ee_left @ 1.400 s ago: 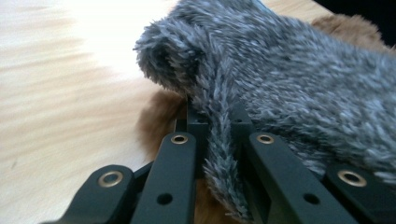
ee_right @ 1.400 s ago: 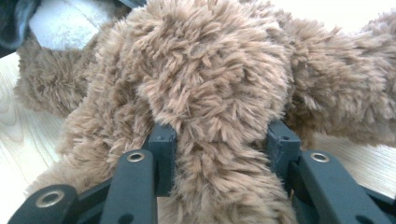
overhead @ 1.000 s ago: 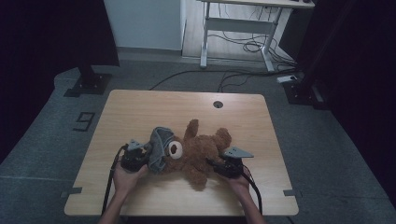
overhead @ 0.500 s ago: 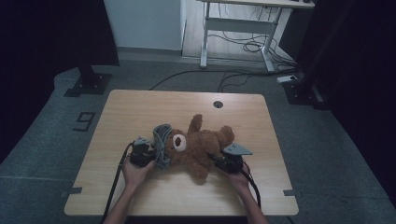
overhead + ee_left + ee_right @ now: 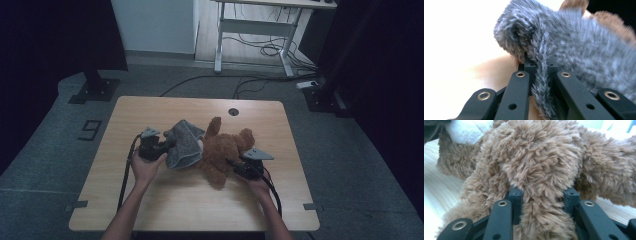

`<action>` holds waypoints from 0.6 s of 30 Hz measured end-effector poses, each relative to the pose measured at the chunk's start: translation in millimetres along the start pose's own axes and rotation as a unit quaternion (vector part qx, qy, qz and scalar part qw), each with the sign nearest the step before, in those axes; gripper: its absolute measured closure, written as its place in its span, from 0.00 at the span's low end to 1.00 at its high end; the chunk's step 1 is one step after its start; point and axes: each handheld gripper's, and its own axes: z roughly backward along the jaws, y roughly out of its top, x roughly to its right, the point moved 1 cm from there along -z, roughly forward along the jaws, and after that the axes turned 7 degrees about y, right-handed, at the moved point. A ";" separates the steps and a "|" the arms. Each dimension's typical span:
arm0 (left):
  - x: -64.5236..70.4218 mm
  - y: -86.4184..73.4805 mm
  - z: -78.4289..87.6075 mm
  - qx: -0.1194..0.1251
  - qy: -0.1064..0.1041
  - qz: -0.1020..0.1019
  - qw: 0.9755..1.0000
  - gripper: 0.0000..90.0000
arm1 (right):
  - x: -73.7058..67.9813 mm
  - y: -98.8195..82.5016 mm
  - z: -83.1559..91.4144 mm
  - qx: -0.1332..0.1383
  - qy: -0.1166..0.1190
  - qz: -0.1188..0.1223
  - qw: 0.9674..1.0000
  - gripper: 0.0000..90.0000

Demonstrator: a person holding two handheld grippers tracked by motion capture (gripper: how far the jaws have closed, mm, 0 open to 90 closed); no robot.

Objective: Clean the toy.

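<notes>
Teddy bear point(image 5: 224, 152) axis: lies across the tabletop point(image 5: 165, 200), head leftward.
Left hand-held gripper point(image 5: 161, 148): pinching grey cloth point(image 5: 184, 145) over the head.
Right hand-held gripper point(image 5: 237, 166): clamping the bear's plush.

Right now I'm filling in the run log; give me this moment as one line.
left gripper: shut on grey cloth | right gripper: shut on teddy bear | cloth over bear's head | bear lying on table

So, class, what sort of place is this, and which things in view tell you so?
Probably a lab or recording studio: dark curtains beside a lone wooden table, floor cables, and a metal-framed desk behind.
</notes>
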 end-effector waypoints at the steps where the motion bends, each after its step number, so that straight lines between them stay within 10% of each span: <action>1: 6.3 7.2 -1.9 0.002 -0.006 -0.007 1.000 0.94 | -0.8 -0.8 0.4 0.000 0.001 0.000 1.000 0.69; 7: 34.5 37.8 -31.1 -0.013 -0.014 -0.028 0.999 0.93 | -7.7 -6.3 5.0 -0.004 -0.002 0.020 1.000 0.68; 11: 40.9 26.6 -53.4 -0.048 -0.020 -0.029 0.998 0.93 | -10.1 -11.4 7.0 0.005 0.000 0.022 1.000 0.67; 18: 43.6 3.8 -50.4 -0.031 -0.031 -0.025 0.999 0.93 | -15.5 -12.8 9.7 -0.007 0.004 0.024 1.000 0.62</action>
